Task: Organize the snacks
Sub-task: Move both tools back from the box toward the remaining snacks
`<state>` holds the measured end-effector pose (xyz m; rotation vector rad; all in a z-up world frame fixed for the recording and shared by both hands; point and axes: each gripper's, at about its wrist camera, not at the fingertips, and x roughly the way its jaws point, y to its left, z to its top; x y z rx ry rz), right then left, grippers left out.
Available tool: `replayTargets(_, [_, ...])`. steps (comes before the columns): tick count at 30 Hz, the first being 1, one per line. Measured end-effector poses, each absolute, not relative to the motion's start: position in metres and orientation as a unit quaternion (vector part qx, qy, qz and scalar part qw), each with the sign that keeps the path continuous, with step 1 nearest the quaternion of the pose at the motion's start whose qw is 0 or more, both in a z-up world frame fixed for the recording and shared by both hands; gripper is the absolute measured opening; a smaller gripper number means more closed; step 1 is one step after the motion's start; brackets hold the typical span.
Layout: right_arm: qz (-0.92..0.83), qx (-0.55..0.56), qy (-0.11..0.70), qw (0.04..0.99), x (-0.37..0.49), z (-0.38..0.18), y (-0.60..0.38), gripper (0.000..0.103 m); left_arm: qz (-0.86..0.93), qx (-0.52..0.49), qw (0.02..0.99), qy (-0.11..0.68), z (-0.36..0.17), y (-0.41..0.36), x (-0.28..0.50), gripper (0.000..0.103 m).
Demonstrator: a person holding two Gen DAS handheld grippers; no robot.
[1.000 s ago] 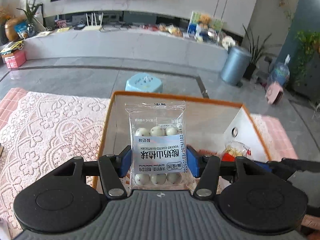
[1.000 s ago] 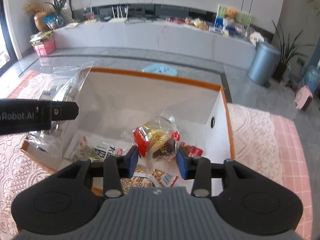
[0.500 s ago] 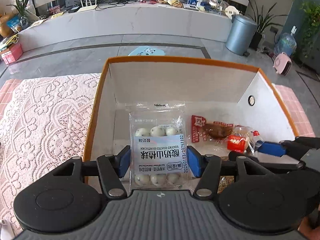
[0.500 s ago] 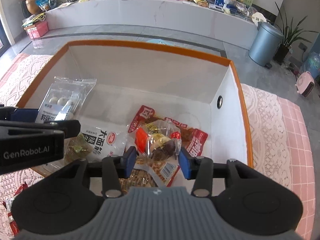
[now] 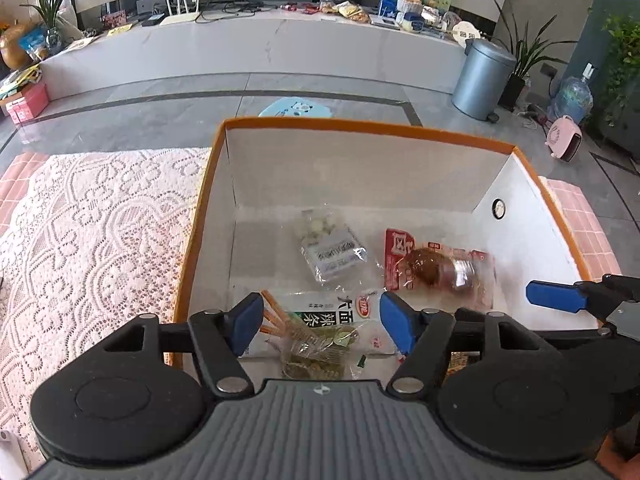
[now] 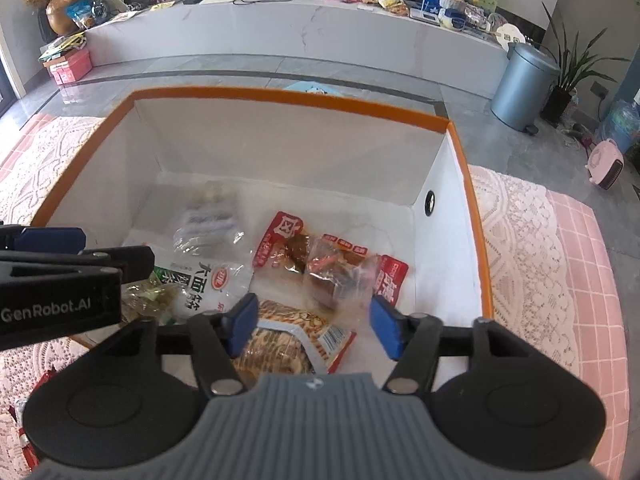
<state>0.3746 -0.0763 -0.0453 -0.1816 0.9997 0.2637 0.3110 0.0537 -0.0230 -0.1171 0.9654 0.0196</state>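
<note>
- Both the left gripper (image 5: 320,326) and the right gripper (image 6: 310,326) hang wide open and empty over the box (image 5: 360,126); lowering blindly could crush the snack packets inside.
- The hawthorn-ball packet (image 5: 330,246) and the wrapped pastry (image 6: 334,276) lie blurred on the box floor; labels unreadable.
- More snacks at the right view's lower-left edge are cut off.

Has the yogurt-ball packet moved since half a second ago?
Yes. It left the left hand-held gripper and now lies on the box floor, the packet nearer the far wall.
</note>
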Motion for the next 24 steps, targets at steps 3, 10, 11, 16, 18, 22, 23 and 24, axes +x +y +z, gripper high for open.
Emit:
replayTargets(3, [0.132, -0.099, 0.468, 0.868, 0.37, -0.039, -0.074, 0.073, 0.013, -0.056, 0.89, 0.452, -0.015, 0.053, 0.303, 0.08])
replayTargets(10, [0.125, -0.116, 0.436, 0.884, 0.348, -0.018, -0.078, 0.077, 0.014, -0.057, 0.913, 0.403, 0.012, 0.048, 0.272, 0.08])
replayTargets(11, [0.123, -0.119, 0.43, 0.886, 0.343, -0.015, -0.079, 0.077, 0.011, -0.054, 0.918, 0.393, 0.017, 0.045, 0.266, 0.08])
replayTargets(16, [0.117, -0.121, 0.394, 0.904, 0.308, 0.0, -0.093, 0.077, 0.006, -0.042, 0.937, 0.348, 0.036, 0.036, 0.23, 0.08])
replayTargets(18, [0.12, -0.118, 0.383, 0.908, 0.292, 0.005, -0.1, 0.077, 0.005, -0.04, 0.943, 0.331, 0.043, 0.033, 0.215, 0.08])
replayTargets(22, [0.121, -0.102, 0.358, 0.92, 0.259, 0.013, -0.111, 0.077, 0.002, -0.047, 0.953, 0.301, 0.055, 0.028, 0.185, 0.081])
replayTargets(23, [0.12, -0.096, 0.349, 0.924, 0.249, 0.016, -0.115, 0.077, 0.001, -0.048, 0.954, 0.295, 0.057, 0.027, 0.18, 0.083])
replayTargets(24, [0.119, -0.09, 0.341, 0.928, 0.241, 0.017, -0.118, 0.077, -0.001, -0.048, 0.956, 0.29, 0.059, 0.025, 0.173, 0.084])
